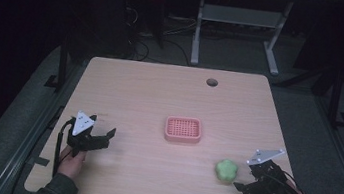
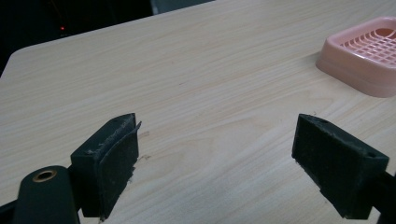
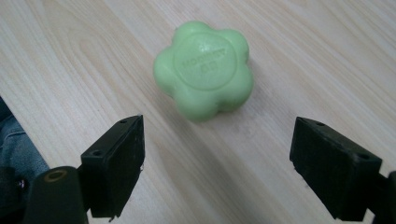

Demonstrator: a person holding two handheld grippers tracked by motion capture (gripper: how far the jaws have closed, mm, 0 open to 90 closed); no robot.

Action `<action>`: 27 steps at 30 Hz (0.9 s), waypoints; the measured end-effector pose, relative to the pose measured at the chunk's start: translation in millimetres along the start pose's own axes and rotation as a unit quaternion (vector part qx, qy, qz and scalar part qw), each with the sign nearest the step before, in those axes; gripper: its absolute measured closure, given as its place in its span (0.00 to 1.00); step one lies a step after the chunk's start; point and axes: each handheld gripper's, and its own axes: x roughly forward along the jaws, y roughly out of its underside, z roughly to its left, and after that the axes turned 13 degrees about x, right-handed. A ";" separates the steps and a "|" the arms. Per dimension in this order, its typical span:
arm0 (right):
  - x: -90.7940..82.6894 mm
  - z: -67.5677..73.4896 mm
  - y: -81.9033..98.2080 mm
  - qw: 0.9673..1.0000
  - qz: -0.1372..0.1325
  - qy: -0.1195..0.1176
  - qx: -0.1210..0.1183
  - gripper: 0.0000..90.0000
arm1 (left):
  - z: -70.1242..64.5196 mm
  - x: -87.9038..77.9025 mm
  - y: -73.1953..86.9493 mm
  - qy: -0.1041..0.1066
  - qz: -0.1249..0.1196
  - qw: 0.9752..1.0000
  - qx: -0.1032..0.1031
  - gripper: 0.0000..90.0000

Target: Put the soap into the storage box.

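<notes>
A green flower-shaped soap (image 1: 225, 170) lies flat on the wooden table near its front right; in the right gripper view the soap (image 3: 204, 70) sits just ahead of the jaws, clear of both. My right gripper (image 1: 247, 179) is beside it on the right, open and empty, also seen as the right gripper (image 3: 215, 163). A pink slotted soap dish (image 1: 183, 130) rests at the table's middle and appears as the dish (image 2: 364, 56) at the upper right of the left gripper view. My left gripper (image 1: 106, 136) stands open over bare wood at the front left, shown as the left gripper (image 2: 215, 161).
The table (image 1: 160, 90) has a round cable hole (image 1: 212, 82) near its far edge. Beyond it stand a white desk frame (image 1: 240, 20) and cables on a dark floor. A person's hands hold both grippers at the table's front edge.
</notes>
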 end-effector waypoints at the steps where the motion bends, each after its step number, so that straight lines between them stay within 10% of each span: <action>1: 0.5 0.3 -1.6 1.000 0.001 0.000 -0.005 0.19 | 0.0 0.0 0.0 0.000 0.000 1.000 0.000 0.16; 27: 13.7 9.4 -31.9 0.999 0.032 0.000 -0.031 0.17 | 0.5 0.0 -0.1 0.001 0.000 1.000 -0.001 0.16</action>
